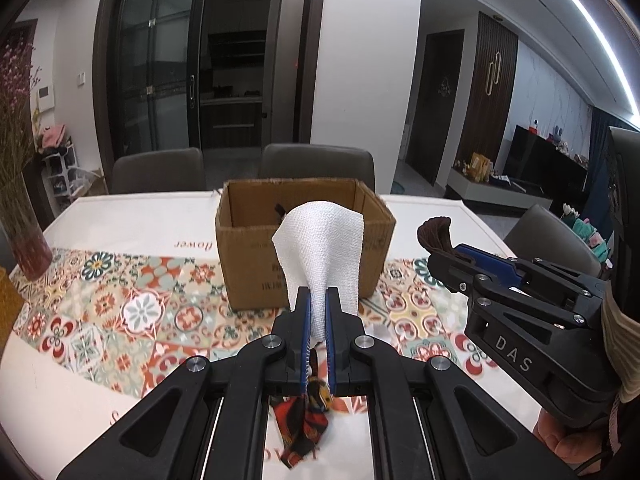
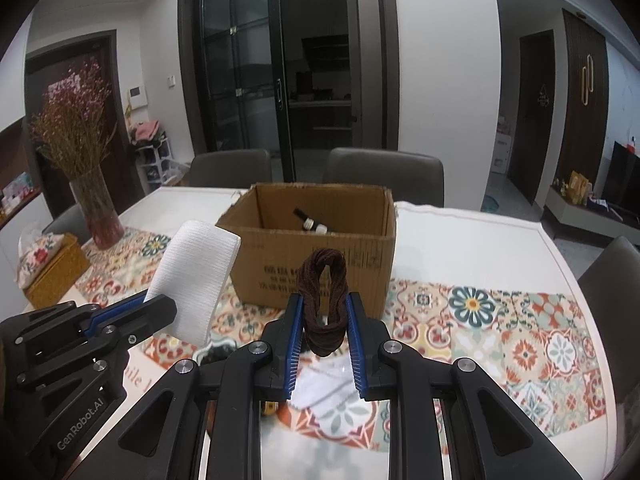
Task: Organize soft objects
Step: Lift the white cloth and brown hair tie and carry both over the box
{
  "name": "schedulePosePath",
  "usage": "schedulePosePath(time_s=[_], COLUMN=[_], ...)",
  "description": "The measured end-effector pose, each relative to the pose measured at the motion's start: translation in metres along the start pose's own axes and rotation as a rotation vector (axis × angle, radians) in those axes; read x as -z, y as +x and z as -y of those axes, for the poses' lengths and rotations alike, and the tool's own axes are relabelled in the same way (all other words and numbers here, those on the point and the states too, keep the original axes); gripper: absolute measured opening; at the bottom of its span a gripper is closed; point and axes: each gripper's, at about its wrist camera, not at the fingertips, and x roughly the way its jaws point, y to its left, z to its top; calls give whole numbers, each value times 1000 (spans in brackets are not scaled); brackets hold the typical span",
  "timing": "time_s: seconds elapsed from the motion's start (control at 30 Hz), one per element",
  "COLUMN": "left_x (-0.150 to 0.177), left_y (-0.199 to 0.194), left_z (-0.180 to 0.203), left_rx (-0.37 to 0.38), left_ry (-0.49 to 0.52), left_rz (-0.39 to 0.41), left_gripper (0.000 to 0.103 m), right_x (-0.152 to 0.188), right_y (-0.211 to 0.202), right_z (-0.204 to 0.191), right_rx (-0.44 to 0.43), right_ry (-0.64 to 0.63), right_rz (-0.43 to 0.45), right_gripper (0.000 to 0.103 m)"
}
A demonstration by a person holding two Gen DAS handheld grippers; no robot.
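Pinching white cloth (image 1: 320,256), brown scrunchie (image 2: 323,300).

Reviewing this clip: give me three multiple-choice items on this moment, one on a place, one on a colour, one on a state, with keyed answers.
1. Where is the cardboard box?
A. on the table beyond both grippers
B. on a chair
C. on the floor

2. What colour is the cloth in the left gripper?
A. red
B. white
C. green

3. How is the right gripper?
A. open and empty
B. lying on the table
C. shut on the brown fabric loop

Answers: 1 A, the box stands on the table; 2 B, the cloth is white; 3 C, the jaws pinch the loop.
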Motion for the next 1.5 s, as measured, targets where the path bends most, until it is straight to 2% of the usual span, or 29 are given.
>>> schedulePosePath(time_s=[0.5,0.87,1.23,1.5], left_x=[-40,-62,-75,-86], left_y=[24,47,76,102], left_z=[-18,-31,-38,-43], left_rx=[-5,-18,-34,-45], left_ry=[38,56,87,99], left_rz=[77,129,153,140], left_gripper=[8,8,8,8], right_x=[-43,-67,-82,-89], right_y=[20,48,75,91], right_z=[-3,-3,2,1], right_rx=[54,64,87,101], right_ry=[13,6,0,-22], right_rz=[88,128,151,147], right_gripper=[23,23,23,23])
